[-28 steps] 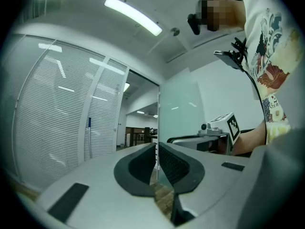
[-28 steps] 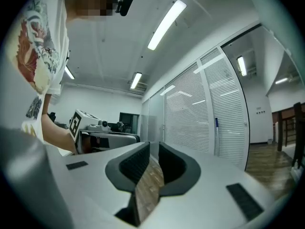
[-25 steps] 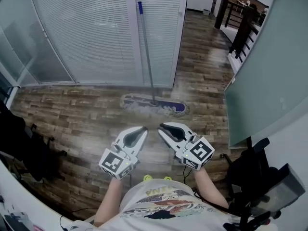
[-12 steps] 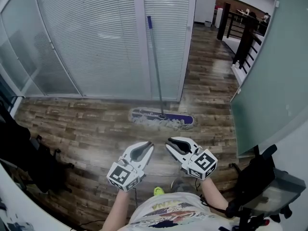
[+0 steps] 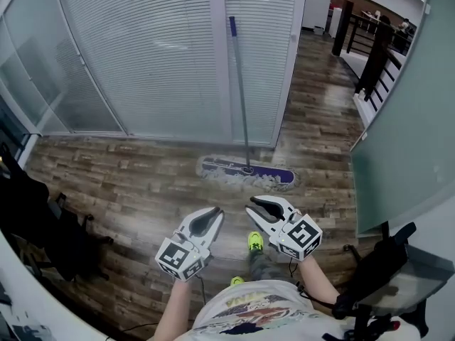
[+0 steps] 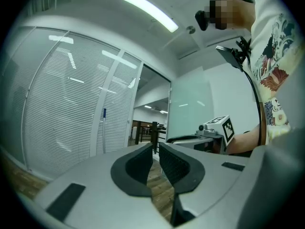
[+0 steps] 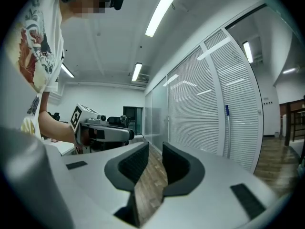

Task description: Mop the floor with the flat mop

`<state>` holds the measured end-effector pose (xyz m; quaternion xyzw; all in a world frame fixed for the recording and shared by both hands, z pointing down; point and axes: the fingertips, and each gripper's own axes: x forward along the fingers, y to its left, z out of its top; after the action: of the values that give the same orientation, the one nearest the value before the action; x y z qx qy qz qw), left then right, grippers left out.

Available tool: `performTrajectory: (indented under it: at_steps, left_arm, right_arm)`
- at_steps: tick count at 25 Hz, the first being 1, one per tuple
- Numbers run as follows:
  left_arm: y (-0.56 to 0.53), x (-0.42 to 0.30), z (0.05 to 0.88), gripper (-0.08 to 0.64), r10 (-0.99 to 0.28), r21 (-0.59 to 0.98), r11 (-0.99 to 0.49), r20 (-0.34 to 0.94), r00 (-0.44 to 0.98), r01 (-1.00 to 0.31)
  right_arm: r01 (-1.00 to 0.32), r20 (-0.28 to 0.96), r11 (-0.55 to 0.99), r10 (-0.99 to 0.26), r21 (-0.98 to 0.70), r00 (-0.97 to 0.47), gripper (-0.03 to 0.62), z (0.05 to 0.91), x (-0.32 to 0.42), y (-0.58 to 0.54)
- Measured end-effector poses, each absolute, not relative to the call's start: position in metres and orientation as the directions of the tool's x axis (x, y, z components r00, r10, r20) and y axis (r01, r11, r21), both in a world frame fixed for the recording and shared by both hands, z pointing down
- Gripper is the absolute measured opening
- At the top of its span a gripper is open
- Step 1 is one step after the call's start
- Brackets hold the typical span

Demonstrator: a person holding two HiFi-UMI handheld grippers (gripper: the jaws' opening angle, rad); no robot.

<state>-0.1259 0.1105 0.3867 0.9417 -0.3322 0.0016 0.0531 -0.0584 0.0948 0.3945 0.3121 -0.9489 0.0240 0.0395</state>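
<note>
- Wood-plank floor (image 5: 128, 176) runs along a glass wall with shut blinds (image 5: 142, 55), and a frosted panel closes it off on the right.
- The flat mop (image 5: 247, 172) stands at the floor's far edge. Its head lies flat on the planks at the foot of the glass wall, and its handle (image 5: 239, 91) leans up against the blinds.
- The head is a long, narrow purple-blue pad with a pale fringe around it. The handle is a thin grey pole with a blue tip.
- The left tool (image 5: 213, 213) and right tool (image 5: 254, 204) are held level, side by side, close to the person's body and well apart from the mop.
- Each tool's jaws are together with nothing between them.
- The step in hand looks like the approach to the handle.
- Both tools will need to spread their jaws before they reach the pole.
- Taking the pole at two heights, one tool above the other and each square to it, should stop so thin and round a pole twisting in the pads.
- The handle only leans there, so a nudge could send it sliding along the glass.
</note>
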Motion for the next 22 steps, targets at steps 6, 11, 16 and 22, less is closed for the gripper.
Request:
performTrajectory:
  at_steps: [6,11,16,22]
  left_arm:
    - [0.028,-0.115,0.390,0.028,-0.656,0.080,-0.746,0.083,0.750,-0.661]
    - [-0.060,-0.080,0.381,0.029,-0.663,0.043,-0.743,0.090,0.743,-0.668]
    - [-0.133,-0.045,0.385,0.029,-0.673,0.022,-0.734,0.115,0.731,-0.679]
    - [-0.192,-0.012,0.388,0.029,-0.675,0.004,-0.734,0.111,0.729,-0.680]
  right_arm:
    - [-0.591,0.085,0.806,-0.587,-0.039,-0.805,0.089,0.404,-0.032,0.006]
    - [-0.587,0.050,0.809,-0.585,-0.046,-0.810,0.101,0.399,0.001,-0.081]
    - [-0.570,0.054,0.819,-0.568,-0.059,-0.821,0.109,0.404,0.028,-0.151]
    - [-0.565,0.044,0.822,-0.563,-0.070,-0.825,0.127,0.411,0.051,-0.217]
